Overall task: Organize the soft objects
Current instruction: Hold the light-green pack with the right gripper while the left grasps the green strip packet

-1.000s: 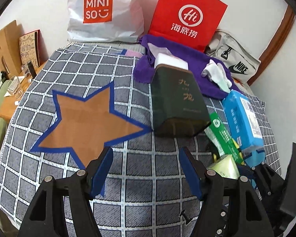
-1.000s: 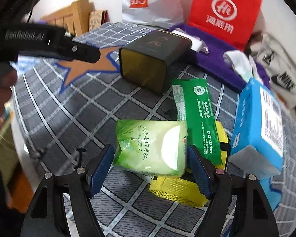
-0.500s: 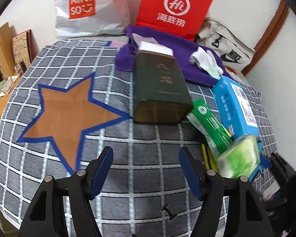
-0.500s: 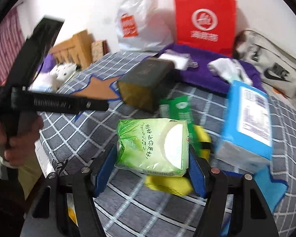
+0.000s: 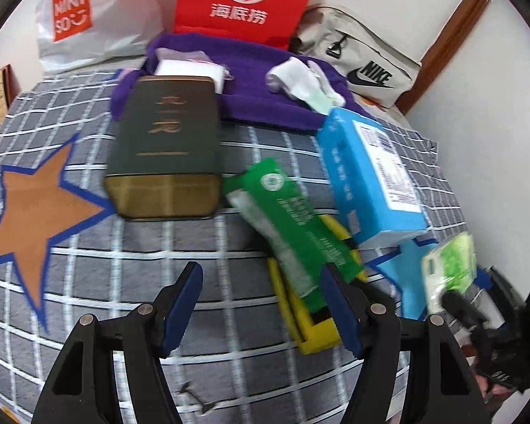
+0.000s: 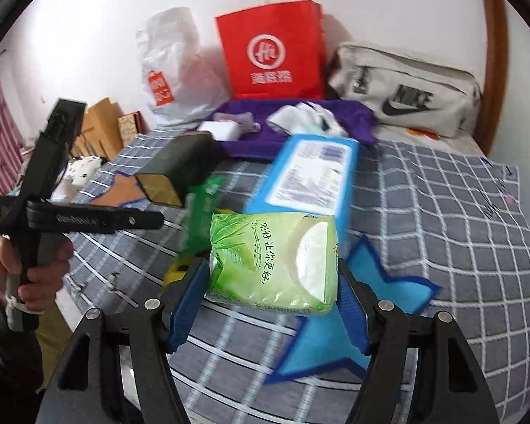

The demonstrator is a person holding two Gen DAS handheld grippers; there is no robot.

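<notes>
Light green tissue pack (image 6: 275, 261) at lower centre of the right wrist view, clamped between the blue pads (image 6: 185, 309) of the right gripper (image 6: 270, 305), lifted clear of the checked grey cover (image 6: 459, 219); same pack blurred at the right edge of the left wrist view. Blue star patch (image 6: 335, 321) directly beneath and behind the pack. Blue tissue box (image 6: 311, 176) just behind, dark green packet (image 5: 296, 226) to its left, lying across a yellow item (image 5: 311, 325). Dark rectangular tin (image 5: 166, 148) left of centre in the left wrist view, on its side, gold end facing the camera, next to an orange star patch (image 5: 35, 212) at the left edge. Left gripper (image 5: 265, 304) at the bottom of its own view, jaws spread, nothing between them but bare cover; right pad overlapping the green packet in frame, contact not determinable. Left hand (image 6: 28, 275) at left of the right wrist view, gripping the handle. Along the back: purple cloth (image 5: 258, 95), red paper bag (image 6: 272, 49), white plastic bag (image 6: 173, 70), grey pouch (image 6: 406, 92).
</notes>
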